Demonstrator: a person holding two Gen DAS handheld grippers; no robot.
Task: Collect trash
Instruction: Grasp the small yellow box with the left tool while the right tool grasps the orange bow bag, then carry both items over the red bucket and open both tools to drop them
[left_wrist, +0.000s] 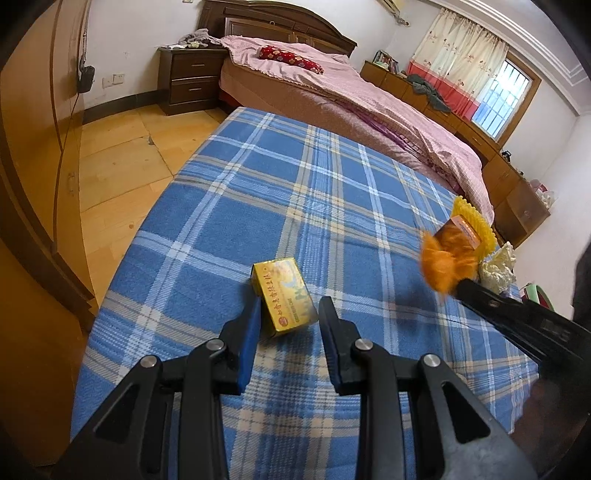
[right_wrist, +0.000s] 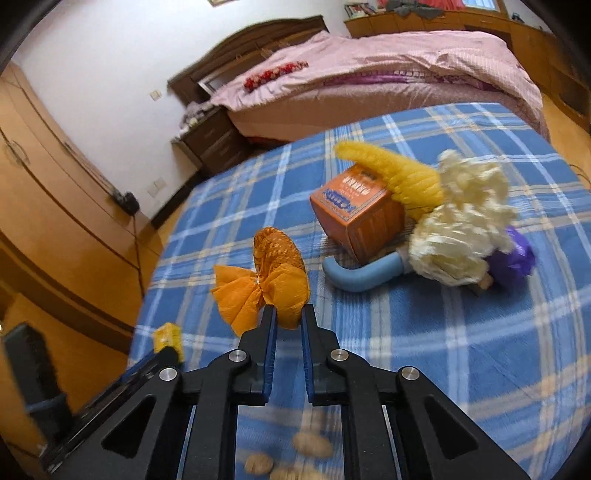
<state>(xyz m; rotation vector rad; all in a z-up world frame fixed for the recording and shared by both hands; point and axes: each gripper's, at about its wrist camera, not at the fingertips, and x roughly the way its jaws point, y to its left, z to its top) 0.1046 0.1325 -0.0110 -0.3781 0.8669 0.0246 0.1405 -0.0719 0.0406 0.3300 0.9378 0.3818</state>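
In the left wrist view, the left gripper (left_wrist: 286, 314) sits low in the centre of the frame with its jaws pinching a small yellow box (left_wrist: 283, 297) by its sides. The box is tilted, and its near end lies between the blue pads (left_wrist: 248, 345) above the blue plaid cloth (left_wrist: 295, 192) that covers the desk. At the right edge of that view the right gripper (left_wrist: 460, 286) reaches in from the lower right, its tip at a blurred orange net (left_wrist: 445, 264).

In the right wrist view, the right gripper (right_wrist: 289, 314) is in the lower centre, its jaws drawn close together and pinching the lower edge of the orange net (right_wrist: 273, 277), which fans out just above the fingertips. The cluster of trash lies in the upper right of this frame: an orange box (right_wrist: 364, 218) tipped on its side, a yellow foam net (right_wrist: 402, 173) touching the top of it, a cream foam net (right_wrist: 465, 221) just to the right, a blue curved tube (right_wrist: 364, 277) below the box, and something purple (right_wrist: 517, 258) at the far right. The yellow box (right_wrist: 168, 338) shows at the lower left with the left gripper (right_wrist: 162, 360) on it. A few blurred brownish lumps (right_wrist: 312, 445), perhaps nuts, lie on the cloth at the bottom between the gripper arms.

A bed (left_wrist: 332, 85) with a pink cover fills the upper centre of the left view, and a wooden wardrobe (left_wrist: 33, 155) stands along its left side.
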